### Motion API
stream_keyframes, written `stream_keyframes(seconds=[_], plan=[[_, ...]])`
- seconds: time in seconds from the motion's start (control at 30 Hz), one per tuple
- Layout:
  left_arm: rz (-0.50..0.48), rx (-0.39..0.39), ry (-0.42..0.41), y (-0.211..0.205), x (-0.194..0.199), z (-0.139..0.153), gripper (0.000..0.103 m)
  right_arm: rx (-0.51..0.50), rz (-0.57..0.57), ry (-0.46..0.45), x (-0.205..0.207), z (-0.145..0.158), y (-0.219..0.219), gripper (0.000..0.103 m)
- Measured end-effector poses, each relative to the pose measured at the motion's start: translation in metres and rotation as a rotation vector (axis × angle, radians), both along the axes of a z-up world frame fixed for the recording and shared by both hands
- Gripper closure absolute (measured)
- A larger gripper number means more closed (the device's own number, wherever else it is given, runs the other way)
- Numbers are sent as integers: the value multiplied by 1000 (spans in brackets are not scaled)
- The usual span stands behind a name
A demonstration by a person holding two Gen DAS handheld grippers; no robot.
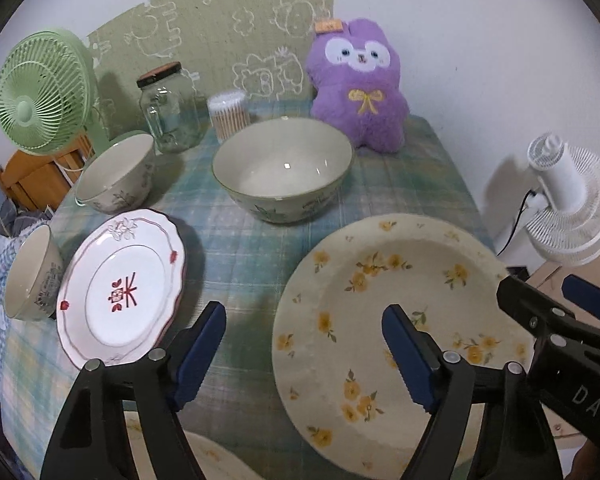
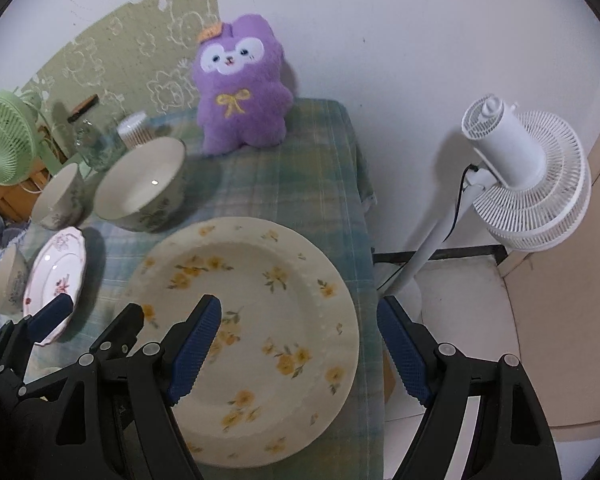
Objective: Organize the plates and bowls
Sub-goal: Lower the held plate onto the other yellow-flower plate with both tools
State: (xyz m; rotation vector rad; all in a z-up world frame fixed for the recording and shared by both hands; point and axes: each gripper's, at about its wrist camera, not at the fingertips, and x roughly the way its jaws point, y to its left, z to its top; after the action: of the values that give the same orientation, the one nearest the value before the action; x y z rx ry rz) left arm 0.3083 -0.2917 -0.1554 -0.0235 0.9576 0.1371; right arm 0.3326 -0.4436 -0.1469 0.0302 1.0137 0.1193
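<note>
A large cream plate with yellow flowers (image 1: 396,300) (image 2: 260,320) lies at the table's front right. A white plate with red trim (image 1: 128,284) (image 2: 56,276) leans against a small bowl (image 1: 32,272) (image 2: 8,280) at the left. A large green-rimmed bowl (image 1: 284,168) (image 2: 140,188) and a medium bowl (image 1: 116,172) (image 2: 60,196) stand further back. My left gripper (image 1: 304,344) is open above the cloth between the two plates. My right gripper (image 2: 300,340) is open, straddling the flowered plate's right rim.
A purple plush toy (image 1: 360,84) (image 2: 240,84), a glass jar (image 1: 168,112) and a tub of cotton swabs (image 1: 228,114) stand at the back. A green fan (image 1: 40,92) is at the left, a white floor fan (image 2: 528,184) off the table's right edge.
</note>
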Motion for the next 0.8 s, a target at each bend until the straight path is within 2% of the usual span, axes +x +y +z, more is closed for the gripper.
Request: stream_keyframes(seconds=[0.23, 0.3, 0.37, 0.57, 0.7, 0.8], plan=[[13, 10, 54, -3, 12, -27, 33, 6, 3, 48, 17, -29, -9, 21], [16, 8, 65, -3, 14, -32, 38, 0, 8, 54, 19, -34, -10, 23], [20, -6, 84, -3, 16, -36, 51, -5, 14, 65, 23, -39, -11, 26], [40, -17, 102, 1, 20, -43, 53, -4, 25, 103, 31, -52, -11, 34], [43, -18, 108, 0, 22, -42, 53, 4, 42, 138, 36, -62, -9, 47], [37, -18, 118, -1, 25, -42, 52, 16, 57, 147, 37, -64, -8, 48]])
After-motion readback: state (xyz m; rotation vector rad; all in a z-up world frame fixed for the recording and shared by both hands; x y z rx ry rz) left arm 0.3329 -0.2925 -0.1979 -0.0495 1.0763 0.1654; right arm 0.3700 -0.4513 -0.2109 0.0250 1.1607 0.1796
